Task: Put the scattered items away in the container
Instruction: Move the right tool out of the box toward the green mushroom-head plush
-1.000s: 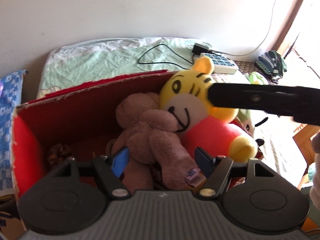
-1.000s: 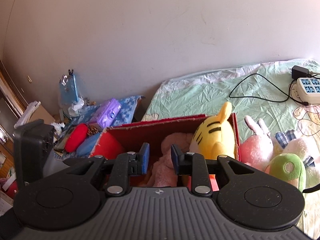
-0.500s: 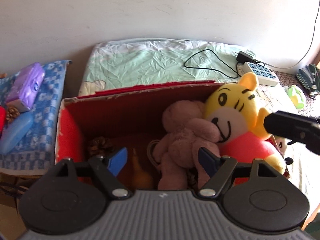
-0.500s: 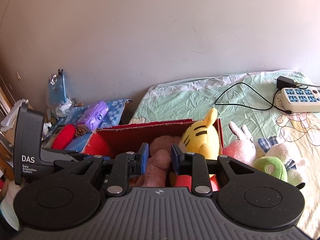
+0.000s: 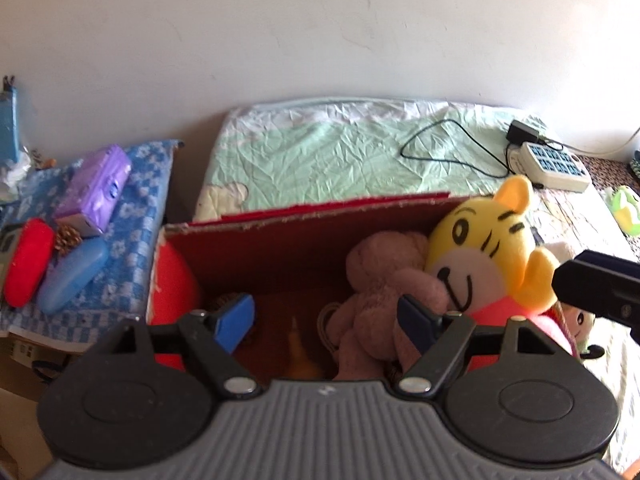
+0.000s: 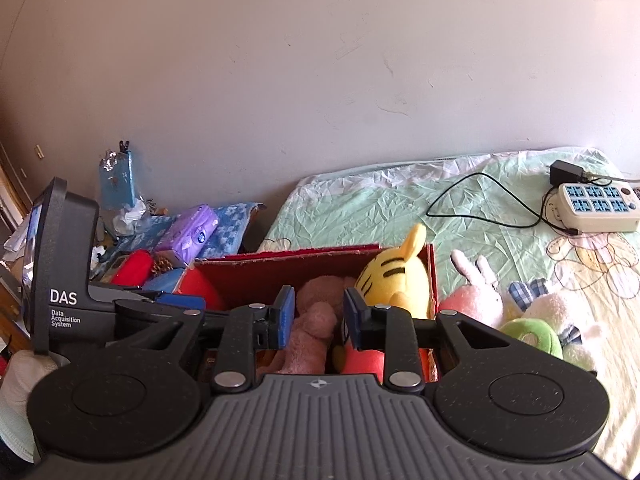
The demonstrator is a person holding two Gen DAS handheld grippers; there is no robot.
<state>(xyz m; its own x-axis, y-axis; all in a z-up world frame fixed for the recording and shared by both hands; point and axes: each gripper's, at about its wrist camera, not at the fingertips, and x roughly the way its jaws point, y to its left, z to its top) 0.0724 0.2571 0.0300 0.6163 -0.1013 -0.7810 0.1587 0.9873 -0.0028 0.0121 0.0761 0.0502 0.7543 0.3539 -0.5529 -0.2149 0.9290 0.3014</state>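
Loose toys: pink rabbit, green plush and a white plush lie on the bed, just outside the right wall of the box.
Box: red, open-topped, near the bed's left edge; tiger and brown bear already sit inside against its right end, the left half mostly bare.
Key relation: the loose toys lie to the right of the box, so to the right of both claws; the right claw is the nearer, I judge.
Rabbit axis: runs from its ears, toward the wall, down to its body, toward the bed's near edge, roughly parallel to the box's right wall.
Right claw: jaws narrow, with a small gap and nothing gripped; it points over the box at the bear.
Left claw: jaws wide, have just been opening, with nothing clamped between them; it hangs over the box's near wall, the bear just beyond its right finger.
Next move, judged: swing the right claw rightward past the box wall to the rabbit.
Risk, judged: the power strip and cable lie farther back, well apart.
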